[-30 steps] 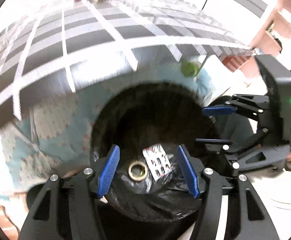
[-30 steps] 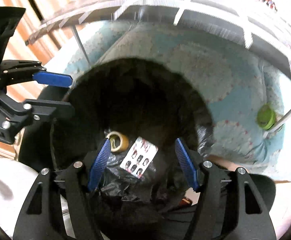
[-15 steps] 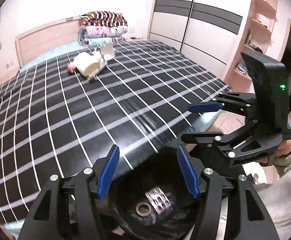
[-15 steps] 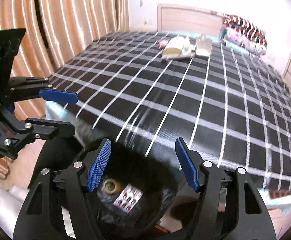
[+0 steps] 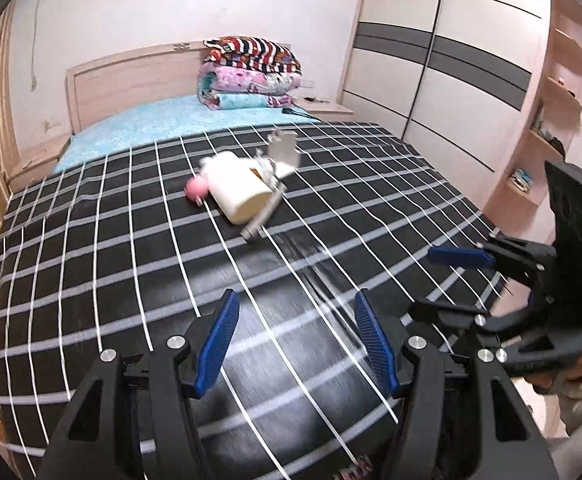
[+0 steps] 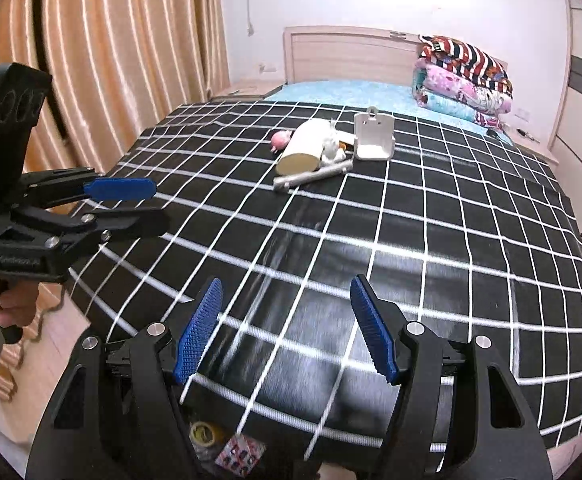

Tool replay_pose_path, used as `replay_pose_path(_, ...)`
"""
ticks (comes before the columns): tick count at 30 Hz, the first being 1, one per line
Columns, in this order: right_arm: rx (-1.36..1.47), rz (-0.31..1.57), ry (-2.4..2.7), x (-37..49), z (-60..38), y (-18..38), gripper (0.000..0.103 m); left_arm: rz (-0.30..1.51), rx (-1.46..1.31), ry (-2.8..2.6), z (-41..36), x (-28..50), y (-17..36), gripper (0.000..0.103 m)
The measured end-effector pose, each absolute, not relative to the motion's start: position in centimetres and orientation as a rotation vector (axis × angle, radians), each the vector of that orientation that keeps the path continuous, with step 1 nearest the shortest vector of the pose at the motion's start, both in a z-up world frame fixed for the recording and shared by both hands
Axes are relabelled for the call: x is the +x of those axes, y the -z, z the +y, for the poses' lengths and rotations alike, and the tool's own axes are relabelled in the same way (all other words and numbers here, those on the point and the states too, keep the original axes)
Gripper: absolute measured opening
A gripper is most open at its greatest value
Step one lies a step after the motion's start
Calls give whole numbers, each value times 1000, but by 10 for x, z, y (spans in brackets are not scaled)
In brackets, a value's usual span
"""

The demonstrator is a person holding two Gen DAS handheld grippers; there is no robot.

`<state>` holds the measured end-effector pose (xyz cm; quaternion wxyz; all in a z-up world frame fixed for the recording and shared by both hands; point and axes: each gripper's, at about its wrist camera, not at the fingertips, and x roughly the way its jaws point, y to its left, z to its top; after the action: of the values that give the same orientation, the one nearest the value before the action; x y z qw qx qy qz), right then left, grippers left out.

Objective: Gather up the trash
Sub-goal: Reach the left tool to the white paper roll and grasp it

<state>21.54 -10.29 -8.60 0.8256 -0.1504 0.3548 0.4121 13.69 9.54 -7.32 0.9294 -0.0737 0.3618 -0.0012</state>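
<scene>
Right wrist view alone showed a yellow tape roll (image 6: 204,433) and printed blister card (image 6: 239,451) below the empty, spread right gripper (image 6: 287,326). Left wrist view showed the left gripper (image 5: 299,344) spread, the cream cylinder (image 5: 238,190) far beyond its fingers.

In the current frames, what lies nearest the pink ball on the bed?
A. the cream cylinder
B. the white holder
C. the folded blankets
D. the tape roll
A: the pink ball lies right beside the cream cylinder, at its far end; the white holder sits on the cylinder's other side, the blankets are stacked at the headboard, and the tape roll is down below the bed's near edge.
</scene>
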Motion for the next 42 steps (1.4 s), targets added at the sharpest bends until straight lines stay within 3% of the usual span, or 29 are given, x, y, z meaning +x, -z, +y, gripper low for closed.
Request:
replay_pose_path(7, -264, 787, -853, 248, -82, 87, 66, 766, -48, -42, 110, 187, 79, 56)
replay_pose_path(10, -210, 826, -847, 267, -76, 88, 66, 784, -2, -64, 114, 211, 88, 41)
replay_pose_path(13, -195, 830, -826, 281, -70, 86, 66, 795, 31, -81, 118, 229, 95, 36)
replay_pose_path(26, -178, 866, -757, 320, -47, 100, 66, 828, 129, -159, 119, 276, 121, 36)
replay_pose_path(28, -169, 871, -750, 323, -45, 102, 66, 836, 137, -153, 118, 280, 124, 21)
replay_pose_path(31, -187, 847, -735, 324, -42, 101, 66, 849, 105, -166, 123, 283, 128, 10)
replay_pose_path(39, -145, 877, -745, 331, -35, 105, 64, 776, 48, -189, 126, 264, 115, 1)
replay_pose_path(40, -132, 887, -745, 333, -33, 107, 57, 764, 38, -200, 126, 260, 112, 1)
replay_pose_path(42, -123, 904, -735, 335, -30, 111, 53, 743, 20, -225, 128, 252, 108, 1)
